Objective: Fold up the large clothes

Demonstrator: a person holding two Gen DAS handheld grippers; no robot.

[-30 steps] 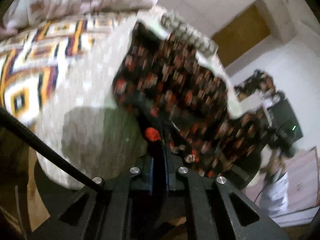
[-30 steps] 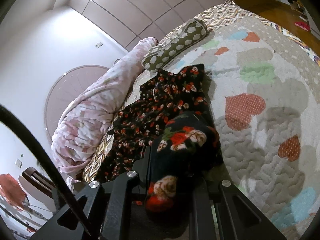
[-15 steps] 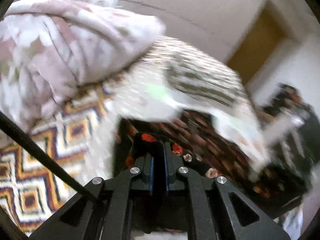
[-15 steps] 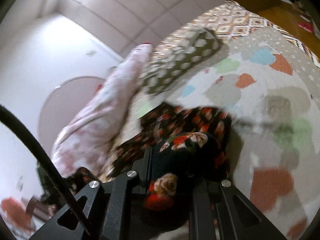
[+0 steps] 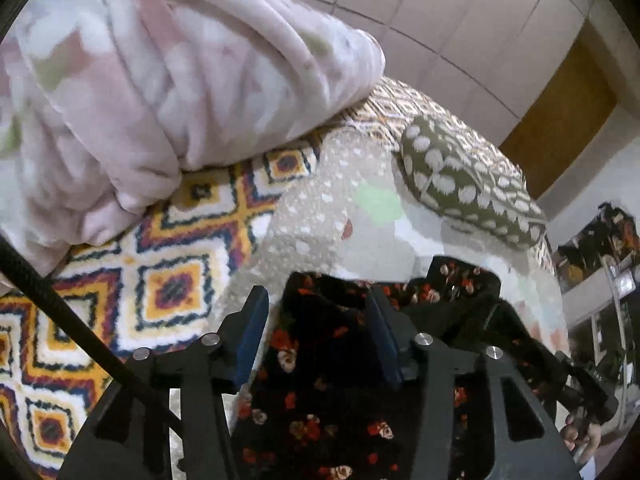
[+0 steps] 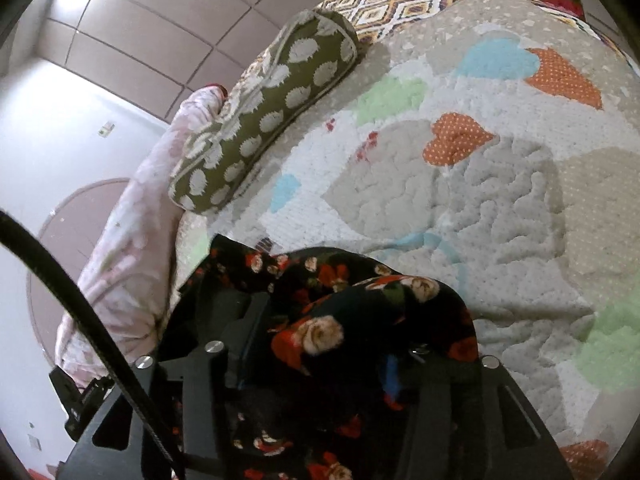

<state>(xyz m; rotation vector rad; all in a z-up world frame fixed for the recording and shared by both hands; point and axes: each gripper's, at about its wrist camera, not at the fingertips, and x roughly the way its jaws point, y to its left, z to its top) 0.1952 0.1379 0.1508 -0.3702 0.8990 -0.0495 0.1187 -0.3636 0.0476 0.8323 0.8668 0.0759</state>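
Left hand-held gripper (image 5: pixel 316 320): jaws have just been opening, now apart over the floral garment (image 5: pixel 320 380), no longer pinching it.
Right hand-held gripper (image 6: pixel 320 344): jaws have just been opening; cloth lies loosely bunched between them.
Garment: now lowered onto the bed quilt (image 6: pixel 500 200).

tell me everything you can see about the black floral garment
The black floral garment is soft, thin-looking dark cloth printed with red and cream roses. It lies rumpled on the heart-patterned quilt, below the dotted olive pillow. Folds sit between both open tongs, the left tongs and the right tongs, which have just been opening; cloth drapes over the right ones.
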